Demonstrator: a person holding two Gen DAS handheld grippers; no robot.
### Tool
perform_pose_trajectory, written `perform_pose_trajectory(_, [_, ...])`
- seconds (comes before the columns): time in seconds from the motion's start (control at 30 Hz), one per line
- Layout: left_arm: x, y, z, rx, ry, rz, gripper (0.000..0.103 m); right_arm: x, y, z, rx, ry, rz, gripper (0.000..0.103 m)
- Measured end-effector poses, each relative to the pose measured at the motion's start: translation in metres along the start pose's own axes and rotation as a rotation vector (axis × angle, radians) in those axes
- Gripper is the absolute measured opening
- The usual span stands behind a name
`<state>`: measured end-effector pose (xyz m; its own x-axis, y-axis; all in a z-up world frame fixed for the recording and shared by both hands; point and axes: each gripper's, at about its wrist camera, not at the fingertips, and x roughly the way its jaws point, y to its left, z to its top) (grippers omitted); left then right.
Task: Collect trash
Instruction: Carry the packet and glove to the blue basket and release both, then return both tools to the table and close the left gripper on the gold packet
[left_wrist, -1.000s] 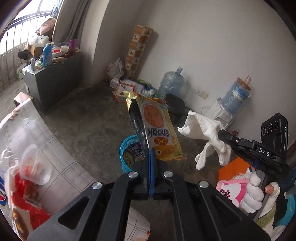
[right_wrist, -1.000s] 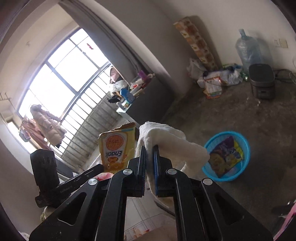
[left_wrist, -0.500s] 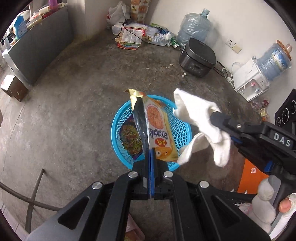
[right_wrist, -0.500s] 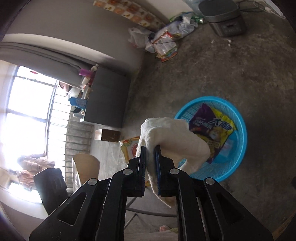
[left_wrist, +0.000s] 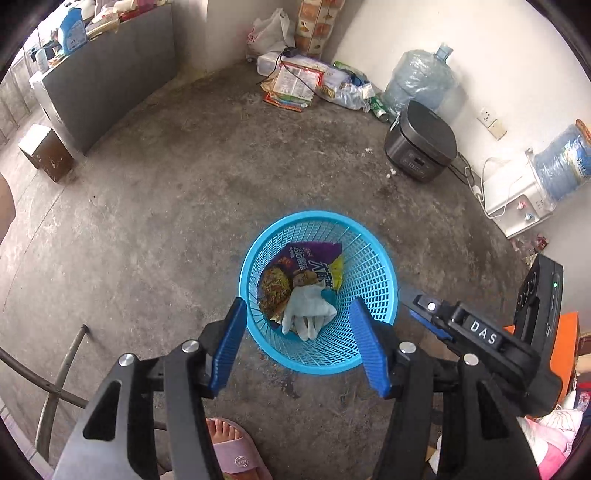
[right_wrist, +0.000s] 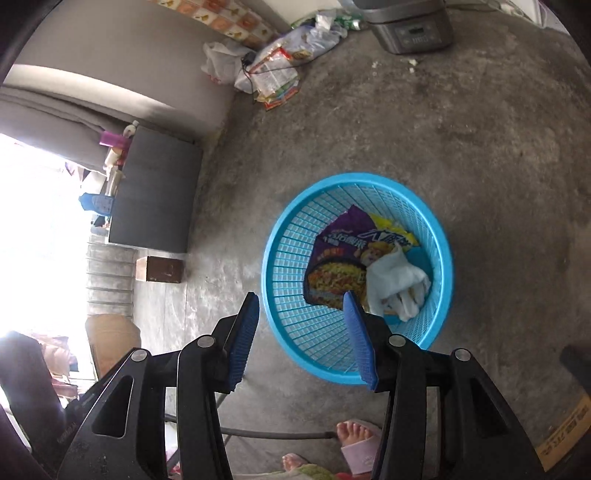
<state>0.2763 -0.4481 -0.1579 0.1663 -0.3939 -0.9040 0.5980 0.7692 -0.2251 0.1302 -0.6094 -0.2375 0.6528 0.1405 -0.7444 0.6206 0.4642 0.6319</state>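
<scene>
A blue plastic basket (left_wrist: 373, 280) (right_wrist: 291, 236) stands on the concrete floor. In it lie a purple noodle wrapper (left_wrist: 295, 266) (right_wrist: 340, 254) and a white cloth (left_wrist: 308, 310) (right_wrist: 397, 282). The orange snack bag is mostly hidden under them. My left gripper (left_wrist: 297, 306) is open and empty, high above the basket's near rim. My right gripper (right_wrist: 301, 295) is open and empty above the basket's left side; it also shows at the right of the left wrist view (left_wrist: 424, 314).
A black rice cooker (left_wrist: 421, 142) and a water jug (left_wrist: 419, 79) stand by the far wall. Litter (left_wrist: 295, 81) lies in the corner. A grey cabinet (left_wrist: 103, 74), a small brown box (left_wrist: 46, 153), a metal frame (left_wrist: 62, 373) and the person's slippered foot (left_wrist: 232, 446) are near.
Both grippers opened. The orange snack bag and the white cloth dropped into the blue basket. The cameras now look more steeply down on the basket.
</scene>
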Motion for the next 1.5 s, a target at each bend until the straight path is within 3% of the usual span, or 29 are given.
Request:
perform_pose_trajectory(0.1, [-0.040,-0.003,-0.003,-0.005,-0.079,-0.037,0.056,-0.036,0.021,-0.014,-0.071,-0.091,0.004,0.047])
perform_pose_trajectory(0.23, [-0.108,-0.003,-0.023,0.014,-0.199,-0.082,0.064,-0.092,0.061,-0.041,-0.225,-0.266,-0.006,0.059])
perform_pose_trajectory(0.37, [-0.172,0.010,-0.064,0.037,-0.295,-0.097,0.067,-0.149,0.103,-0.085,-0.386,-0.408,0.016,0.072])
perform_pose_trajectory(0.5, [-0.233,0.034,-0.110,0.029,-0.395,-0.117,0.075,-0.191,0.140,-0.133,-0.529,-0.536,0.036,0.096])
perform_pose_trajectory(0.57, [-0.267,0.050,-0.136,0.026,-0.471,-0.126,0.080,-0.206,0.154,-0.155,-0.587,-0.609,0.020,0.096])
perform_pose_trajectory(0.63, [-0.298,0.067,-0.162,0.029,-0.557,-0.125,0.092,-0.214,0.167,-0.172,-0.644,-0.647,0.011,0.096])
perform_pose_trajectory(0.7, [-0.327,0.088,-0.190,0.013,-0.646,-0.119,0.098,-0.215,0.178,-0.187,-0.708,-0.648,0.020,0.096])
perform_pose_trajectory(0.83, [-0.382,0.141,-0.249,-0.115,-0.808,-0.015,0.098,-0.213,0.203,-0.213,-0.833,-0.618,0.039,0.096])
perform_pose_trajectory(1.0, [-0.435,0.205,-0.326,-0.313,-0.894,0.181,0.098,-0.209,0.228,-0.248,-0.940,-0.603,0.135,0.096])
perform_pose_trajectory(1.1, [-0.454,0.235,-0.375,-0.414,-0.891,0.308,0.098,-0.202,0.240,-0.269,-0.982,-0.569,0.256,0.096])
perform_pose_trajectory(1.23, [-0.462,0.269,-0.436,-0.535,-0.868,0.391,0.098,-0.179,0.270,-0.293,-1.077,-0.437,0.333,0.096])
perform_pose_trajectory(1.37, [-0.447,0.287,-0.466,-0.580,-0.802,0.401,0.098,-0.163,0.296,-0.314,-1.128,-0.297,0.416,0.096])
perform_pose_trajectory(1.5, [-0.414,0.294,-0.456,-0.492,-0.714,0.361,0.098,-0.152,0.312,-0.334,-1.141,-0.213,0.410,0.096])
